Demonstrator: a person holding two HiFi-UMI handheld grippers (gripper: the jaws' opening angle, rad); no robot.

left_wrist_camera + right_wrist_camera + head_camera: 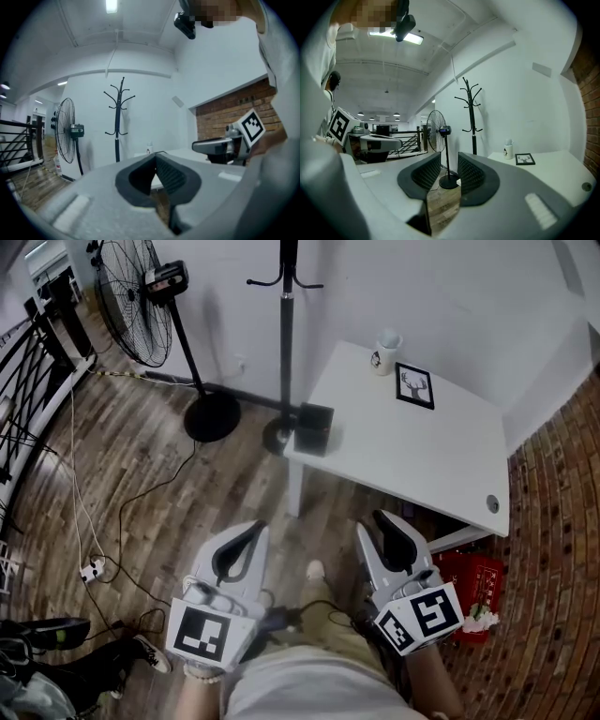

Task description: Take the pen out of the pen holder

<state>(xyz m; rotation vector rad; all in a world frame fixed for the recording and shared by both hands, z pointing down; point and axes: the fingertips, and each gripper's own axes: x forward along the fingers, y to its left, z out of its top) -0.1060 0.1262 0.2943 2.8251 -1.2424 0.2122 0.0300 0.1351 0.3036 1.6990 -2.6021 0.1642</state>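
A white table [441, 460] stands ahead of me, against the wall. At its far corner is a white cup [385, 351] with a dark print, and something pale sticks out of its top. A black box-shaped holder [313, 428] sits at the table's near left corner. I cannot make out a pen in either. My left gripper [255, 527] hangs over the wooden floor, short of the table, shut on nothing. My right gripper [380, 518] is level with it, open and empty. The right gripper view shows the cup [508, 150] far beyond the right gripper [449, 161].
A framed deer picture [414, 385] lies beside the cup. A coat stand [285, 343] and a floor fan [141, 296] stand left of the table. Cables and a power strip [91, 569] lie on the floor at left. A red crate [473, 582] sits under the table's near edge.
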